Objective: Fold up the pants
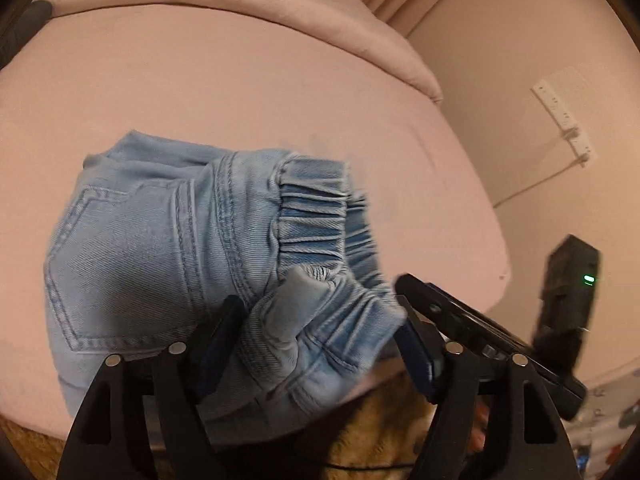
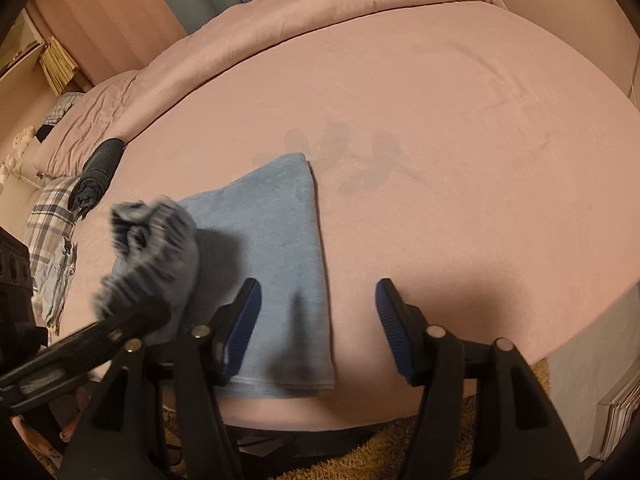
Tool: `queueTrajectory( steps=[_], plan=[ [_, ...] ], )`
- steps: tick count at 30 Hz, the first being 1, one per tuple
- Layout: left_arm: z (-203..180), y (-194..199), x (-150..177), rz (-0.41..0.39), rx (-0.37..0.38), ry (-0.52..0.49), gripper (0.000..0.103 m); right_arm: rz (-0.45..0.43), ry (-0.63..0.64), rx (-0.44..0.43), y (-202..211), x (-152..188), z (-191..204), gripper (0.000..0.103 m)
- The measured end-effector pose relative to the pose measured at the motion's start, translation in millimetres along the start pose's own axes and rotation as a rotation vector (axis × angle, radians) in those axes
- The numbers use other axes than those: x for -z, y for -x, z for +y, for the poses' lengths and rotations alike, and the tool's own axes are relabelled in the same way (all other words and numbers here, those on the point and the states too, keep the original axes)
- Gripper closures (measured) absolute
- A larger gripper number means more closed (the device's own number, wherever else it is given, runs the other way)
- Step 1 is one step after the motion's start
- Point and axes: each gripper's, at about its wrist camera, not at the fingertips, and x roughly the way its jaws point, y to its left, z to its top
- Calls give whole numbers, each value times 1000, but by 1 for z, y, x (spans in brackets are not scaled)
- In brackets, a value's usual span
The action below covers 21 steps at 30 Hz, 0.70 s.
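Note:
Light blue denim pants [image 1: 168, 248] lie folded on the pink bed, back pocket up. My left gripper [image 1: 320, 344] has its jaws spread with the bunched elastic waistband [image 1: 320, 320] between them, lifted a little off the bed; the fingers [image 1: 218, 340] stand apart from the cloth. In the right wrist view the same bunched waistband [image 2: 152, 248] hangs blurred above the folded pants [image 2: 272, 264], with the left gripper's body below it. My right gripper [image 2: 316, 328] is open and empty, low over the pants' near right edge.
The pink bed sheet [image 2: 460, 160] spreads wide to the right. A rolled dark garment [image 2: 98, 172] and plaid cloth [image 2: 48, 216] lie at the left. A folded duvet [image 1: 240, 12] lies at the far end. A shaggy rug [image 2: 400, 452] lies below the bed edge.

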Motion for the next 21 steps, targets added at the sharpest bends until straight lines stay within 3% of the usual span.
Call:
queueTrajectory(
  steps=[4,6,8,10,11,13,16,17,18,19,21],
  plan=[
    [8,38,1,-53,131,3,10,-8,-2,-51,4,-6,5,28],
    [16,60,3,-104,157,4,7,-11,12,-89,6,-10,12,22],
    [32,76,5,-168,98,13,6,-13,17,-135,7,-14,21,15],
    [54,85,7,-213,-43,32,6,18,39,-197,2,-18,33,9],
    [68,86,9,-214,-115,54,6,36,52,-215,-2,-20,37,6],
    [89,85,13,-192,-191,112,6,79,84,-262,-17,-21,52,4],
    [112,83,20,-180,-215,192,6,199,113,-271,-65,-20,71,4],
    [117,84,21,-179,-209,208,6,225,106,-270,-76,-18,73,9],
    [123,84,22,-176,-202,224,6,255,80,-264,-92,-15,75,21],
    [126,84,23,-171,-197,236,6,235,79,-242,-95,-14,77,24],
    [125,82,30,-164,-191,235,6,203,134,-236,-84,-15,91,59]
  ],
)
